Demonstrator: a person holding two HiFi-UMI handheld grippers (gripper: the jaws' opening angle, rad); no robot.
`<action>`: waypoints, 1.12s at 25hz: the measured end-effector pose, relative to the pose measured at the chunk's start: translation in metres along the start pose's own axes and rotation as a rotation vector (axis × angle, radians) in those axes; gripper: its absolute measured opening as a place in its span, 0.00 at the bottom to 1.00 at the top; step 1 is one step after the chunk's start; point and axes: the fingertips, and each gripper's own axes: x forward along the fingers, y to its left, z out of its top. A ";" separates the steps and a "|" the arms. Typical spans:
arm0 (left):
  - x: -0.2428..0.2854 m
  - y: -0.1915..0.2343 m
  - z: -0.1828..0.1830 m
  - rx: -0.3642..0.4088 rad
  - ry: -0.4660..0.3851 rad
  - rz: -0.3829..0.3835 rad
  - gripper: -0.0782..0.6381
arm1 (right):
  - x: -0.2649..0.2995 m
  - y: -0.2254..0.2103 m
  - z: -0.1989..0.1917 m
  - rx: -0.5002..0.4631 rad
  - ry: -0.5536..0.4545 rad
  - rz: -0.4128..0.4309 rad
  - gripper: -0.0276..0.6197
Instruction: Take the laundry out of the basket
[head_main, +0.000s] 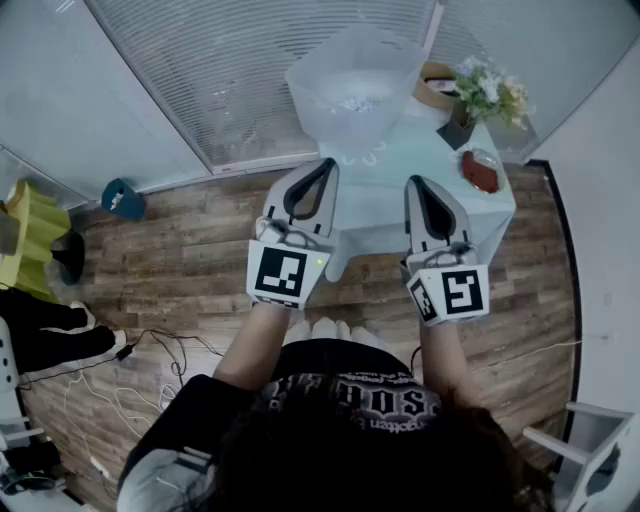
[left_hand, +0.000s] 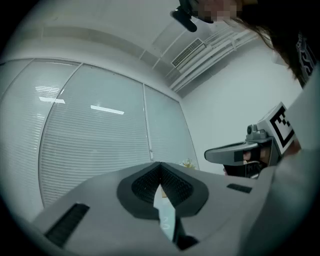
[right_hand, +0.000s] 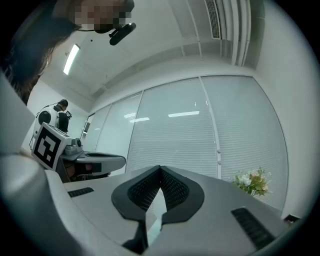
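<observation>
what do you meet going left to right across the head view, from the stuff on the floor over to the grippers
yellow-green item -> teal object on the floor -> left gripper -> right gripper

The translucent frosted plastic basket (head_main: 355, 85) looks smooth and cloudy, with a slight sheen. It stands on a pale mint table (head_main: 375, 205) with a smooth matt top. The brown plank floor (head_main: 190, 250) is wood, grainy and dull. The left hand-held gripper (head_main: 325, 166) and right hand-held gripper (head_main: 414, 182) have matt grey plastic shells (their dark inner pads (right_hand: 173, 188) are finely ribbed).
</observation>
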 end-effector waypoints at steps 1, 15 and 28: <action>-0.001 -0.001 0.001 0.003 -0.002 0.001 0.10 | 0.000 0.000 0.000 -0.002 0.000 0.000 0.09; -0.007 -0.002 -0.007 -0.022 0.023 0.033 0.10 | -0.011 0.004 -0.008 0.035 0.002 0.061 0.09; 0.013 0.009 -0.009 -0.045 0.008 -0.029 0.10 | 0.004 -0.013 -0.014 0.060 -0.005 0.036 0.09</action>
